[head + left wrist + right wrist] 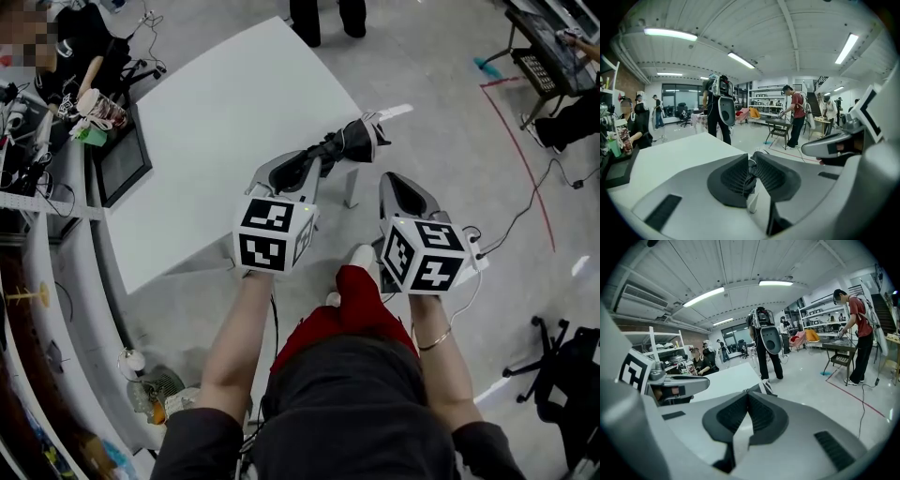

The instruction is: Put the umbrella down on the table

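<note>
Left gripper [309, 167] jaws narrow, clamped on near end of folded black umbrella [354, 139], long axis running up-right in head view, pale far end pointing away past table [216, 122] corner, right gripper [396, 180] jaws together, empty, just beside

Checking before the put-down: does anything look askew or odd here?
The umbrella is pinched at one end by the left gripper and sticks out at a slant by the corner of the table. Its tip seems past the edge. Nothing else stands out.
</note>
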Demonstrator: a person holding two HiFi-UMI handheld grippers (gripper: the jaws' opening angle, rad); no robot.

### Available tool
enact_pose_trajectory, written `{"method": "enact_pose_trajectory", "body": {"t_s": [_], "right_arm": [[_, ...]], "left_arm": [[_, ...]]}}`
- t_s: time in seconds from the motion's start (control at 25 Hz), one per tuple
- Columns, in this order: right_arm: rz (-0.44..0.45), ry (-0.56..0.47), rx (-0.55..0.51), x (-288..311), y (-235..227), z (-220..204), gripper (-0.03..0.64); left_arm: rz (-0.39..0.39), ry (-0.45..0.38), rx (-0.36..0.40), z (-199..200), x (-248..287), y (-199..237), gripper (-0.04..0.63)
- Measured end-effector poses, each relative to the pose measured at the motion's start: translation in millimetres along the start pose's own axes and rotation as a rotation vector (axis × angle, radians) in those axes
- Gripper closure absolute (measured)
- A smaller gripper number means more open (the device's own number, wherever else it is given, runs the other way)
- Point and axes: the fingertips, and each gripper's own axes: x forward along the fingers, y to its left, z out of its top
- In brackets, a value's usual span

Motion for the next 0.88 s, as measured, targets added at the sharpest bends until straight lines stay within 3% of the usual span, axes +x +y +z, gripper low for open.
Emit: {"method": "enact_pose_trajectory", "body": {"t_s": [0.44, 0.88], "right_arm": [[0.044, -0.04, -0.025, -16, 28, 9, 0.598], [0.088, -0.083, -0.055, -38, 56, 19, 0.598]], "left_arm": [[0.04, -0.125, -0.099, 19, -55, 10, 0.552], [0.097, -0.201, -0.148, 17, -100, 18, 0.575]]}}
